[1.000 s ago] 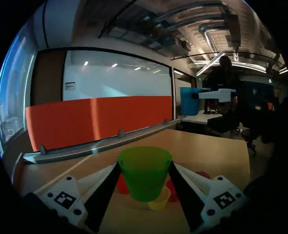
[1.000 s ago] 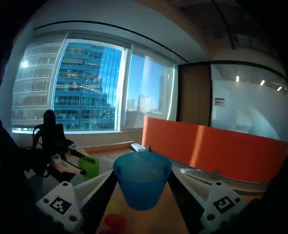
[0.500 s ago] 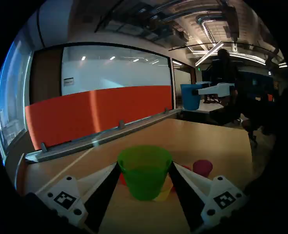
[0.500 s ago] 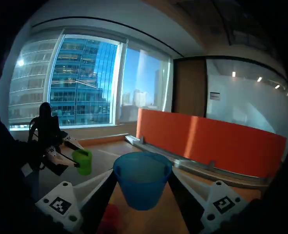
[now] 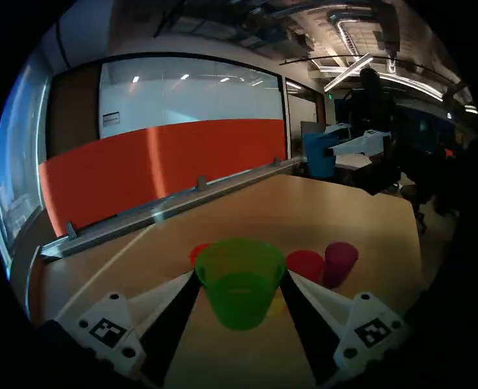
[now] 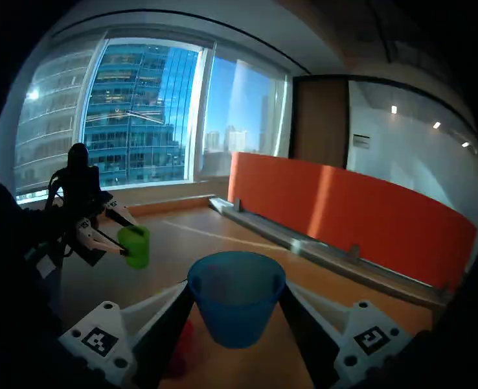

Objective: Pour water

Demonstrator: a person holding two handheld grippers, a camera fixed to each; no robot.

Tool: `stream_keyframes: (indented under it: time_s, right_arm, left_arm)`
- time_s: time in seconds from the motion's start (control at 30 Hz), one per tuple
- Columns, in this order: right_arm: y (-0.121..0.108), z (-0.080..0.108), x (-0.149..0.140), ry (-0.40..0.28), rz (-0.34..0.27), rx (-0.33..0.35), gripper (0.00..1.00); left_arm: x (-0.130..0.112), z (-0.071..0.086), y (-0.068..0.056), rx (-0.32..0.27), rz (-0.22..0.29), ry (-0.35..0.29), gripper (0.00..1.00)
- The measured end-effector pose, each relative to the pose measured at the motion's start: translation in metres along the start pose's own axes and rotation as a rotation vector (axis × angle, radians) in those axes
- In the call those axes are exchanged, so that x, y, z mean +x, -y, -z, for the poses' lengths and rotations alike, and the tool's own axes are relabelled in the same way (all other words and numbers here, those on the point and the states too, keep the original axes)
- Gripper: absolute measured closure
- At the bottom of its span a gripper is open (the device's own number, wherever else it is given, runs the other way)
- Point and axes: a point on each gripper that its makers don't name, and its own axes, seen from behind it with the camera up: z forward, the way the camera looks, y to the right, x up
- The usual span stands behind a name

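Translucent green cup [image 5: 240,285] and blue cup [image 6: 236,305] taper downward.

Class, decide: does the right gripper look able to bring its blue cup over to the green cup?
Probably yes. The left gripper holds the green cup up, and only open air above the table separates it from the blue cup in the right gripper.

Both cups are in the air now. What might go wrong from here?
The green cup and blue cup are held far apart, so tilting either now would likely spill onto the table. Each is pinched only at its sloped sides by the left gripper and right gripper, and may slip when tilted. Lowering could knock the red cup.
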Motion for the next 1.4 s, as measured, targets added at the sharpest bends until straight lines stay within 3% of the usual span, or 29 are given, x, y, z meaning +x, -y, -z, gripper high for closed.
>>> stream_keyframes:
  time_s: [0.73,1.4]
  right_arm:
    - [-0.019,-0.018,-0.064,0.178,0.012,0.014,0.09]
    - [-0.024,-0.029,-0.092,0.249,0.019,0.015,0.09]
  left_arm:
    - [-0.06,-0.011,-0.002,-0.011,0.006,0.175,0.14]
    - [-0.109,-0.029,-0.009,-0.049,-0.02,0.309,0.14]
